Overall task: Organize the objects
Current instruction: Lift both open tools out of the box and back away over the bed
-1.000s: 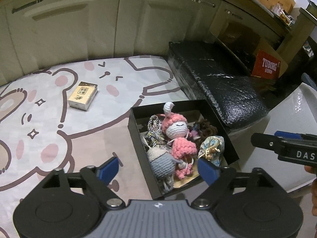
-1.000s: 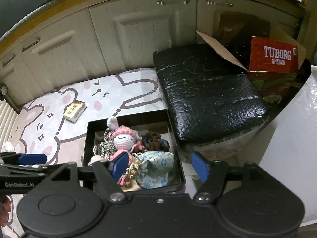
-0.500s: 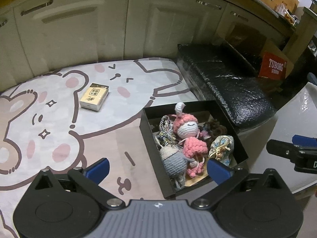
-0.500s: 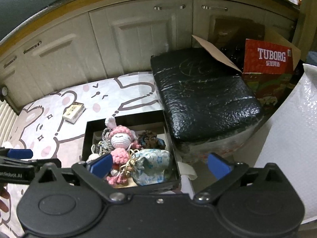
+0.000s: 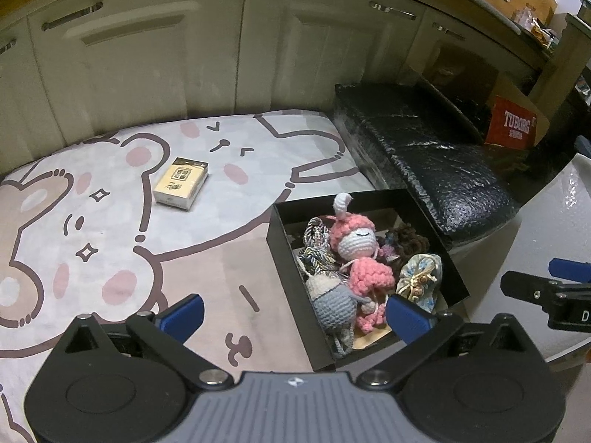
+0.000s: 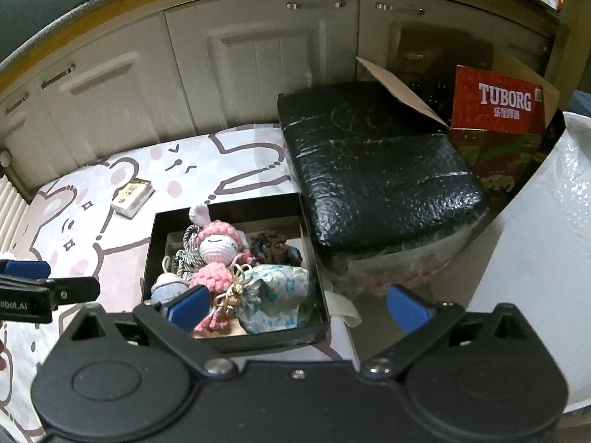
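Observation:
A black open box (image 5: 280, 236) (image 6: 236, 343) sits on a cartoon bear mat (image 5: 110, 221). It holds a pink crochet doll (image 5: 360, 254) (image 6: 218, 251), a grey-blue crochet doll (image 5: 332, 304), a floral pouch (image 5: 421, 273) (image 6: 277, 288), braided cord and dark yarn. A small beige box (image 5: 181, 182) (image 6: 132, 195) lies on the mat to the left. My left gripper (image 5: 293, 313) is open and empty above the box's near left side. My right gripper (image 6: 297, 304) is open and empty above the box's near right corner.
Cream cabinet doors (image 5: 147, 59) line the back. A black wrapped block (image 6: 373, 162) lies right of the box, with a red Tuborg carton (image 6: 502, 103) behind it. A white bubble-wrapped object (image 6: 546, 243) stands at the far right.
Both grippers have opened wider and pulled up and back from the box, so more of the mat and cabinets shows.

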